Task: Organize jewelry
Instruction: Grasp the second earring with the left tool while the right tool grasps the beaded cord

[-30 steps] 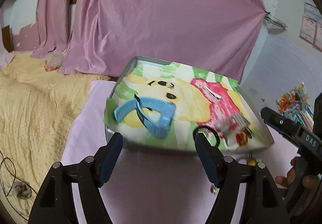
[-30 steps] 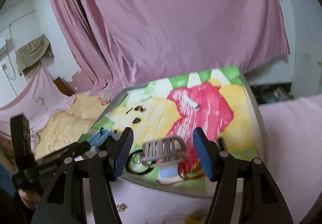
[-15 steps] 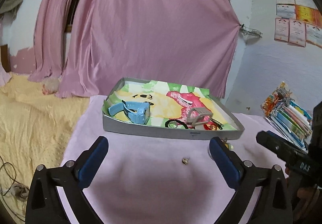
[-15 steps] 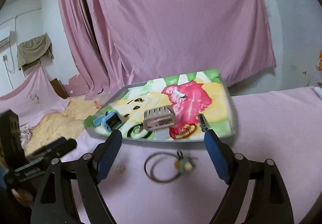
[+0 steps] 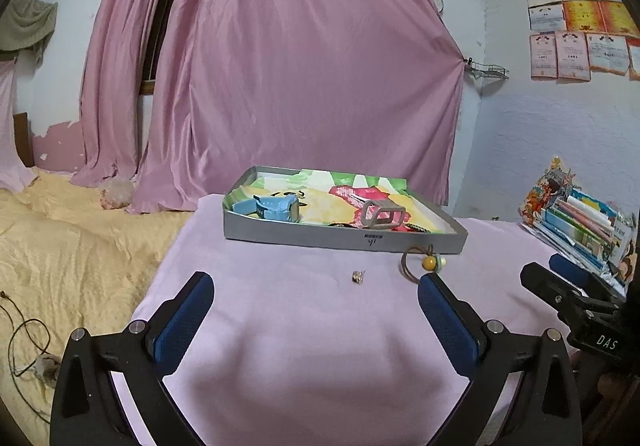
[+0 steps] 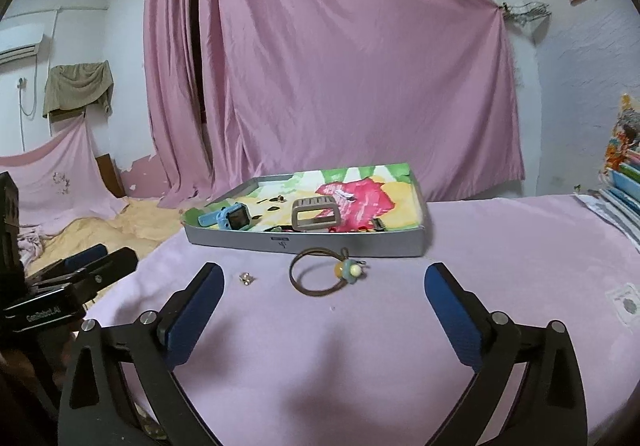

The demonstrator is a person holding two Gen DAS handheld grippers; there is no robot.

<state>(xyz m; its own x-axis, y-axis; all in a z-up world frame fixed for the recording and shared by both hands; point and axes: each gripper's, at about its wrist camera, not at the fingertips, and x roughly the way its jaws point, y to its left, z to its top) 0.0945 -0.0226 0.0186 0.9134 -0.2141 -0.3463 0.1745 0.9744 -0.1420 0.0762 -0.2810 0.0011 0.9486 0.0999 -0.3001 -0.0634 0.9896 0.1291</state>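
Two pieces lie loose on the pink cloth [image 6: 500,246] ahead of our tongs: a brown hair tie with a bead charm [image 6: 320,272] and a small metal earring [image 6: 246,278]. The rest (a blue smartwatch [image 6: 230,217], a grey hair claw [image 6: 316,217] and some smaller bits we cannot make out) sits in the grey tray [image 6: 304,244] just beyond them.

We judge the hair tie light, soft and springy; its cord will flatten and slide on the cloth, so the better hold is at the bead charm or across the cord just beside it. The earring looks tiny, hard and slippery, likely to skid or sink into the nap; we would pinch it squarely from both sides.

Our right gripper [image 6: 324,284] points slightly downward over the cloth, its jaws opening wide with nothing pressed between them; the hair tie lies just ahead, between the lines of its two fingers, and the earring just ahead of its left finger. Our left gripper [image 5: 316,294] sits at a similar shallow downward tilt, spread fully and empty; the earring lies ahead between its fingers, and the hair tie just beyond its right fingertip.
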